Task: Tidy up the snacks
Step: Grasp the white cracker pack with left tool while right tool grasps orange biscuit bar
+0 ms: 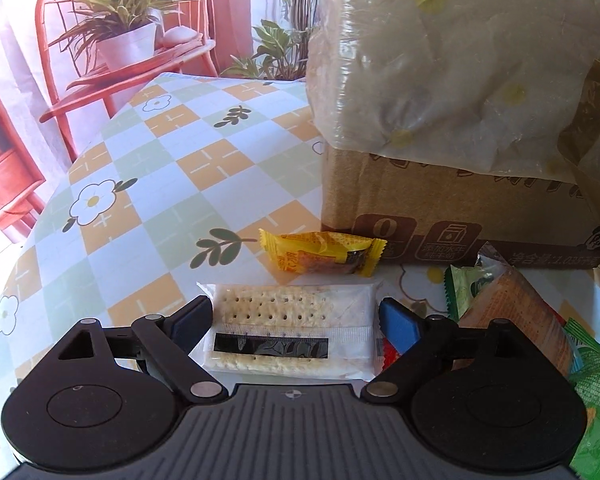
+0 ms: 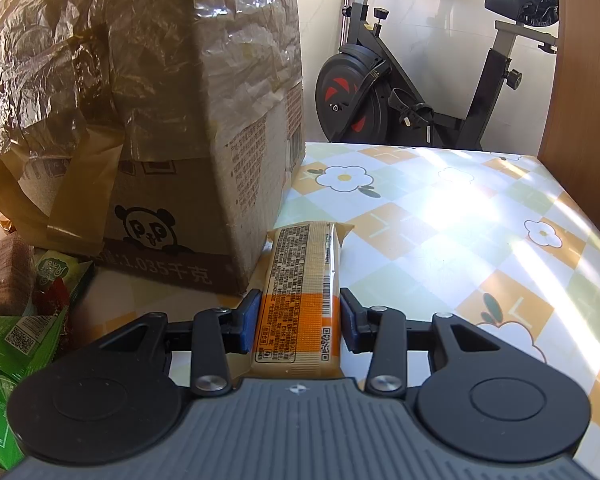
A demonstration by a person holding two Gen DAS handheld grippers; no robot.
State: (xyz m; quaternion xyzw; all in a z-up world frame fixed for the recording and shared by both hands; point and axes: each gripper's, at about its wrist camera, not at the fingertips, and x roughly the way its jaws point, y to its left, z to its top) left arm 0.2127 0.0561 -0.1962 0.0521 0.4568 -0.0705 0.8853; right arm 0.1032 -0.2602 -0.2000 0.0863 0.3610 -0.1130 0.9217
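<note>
A clear packet of pale crackers (image 1: 288, 320) lies flat on the checked tablecloth (image 1: 160, 184), between the fingers of my left gripper (image 1: 296, 312). That gripper stands open wide, its pads beside the packet's ends without pressing on it. Just beyond lies a small yellow wrapped snack (image 1: 324, 254). My right gripper (image 2: 298, 300) is shut on a long orange and cream snack bar (image 2: 300, 280), whose far end points toward the corner of the cardboard box (image 2: 172, 208). The blue pads (image 2: 248, 320) press on both of the bar's sides.
The tall cardboard box (image 1: 440, 208), draped in a plastic bag (image 1: 460, 60), stands in the middle of the table. A heap of green packets (image 2: 8, 344) and a brown packet (image 1: 516, 312) lies in front of it. An exercise bike (image 2: 400, 80) and a red chair (image 1: 80, 92) stand beyond the table.
</note>
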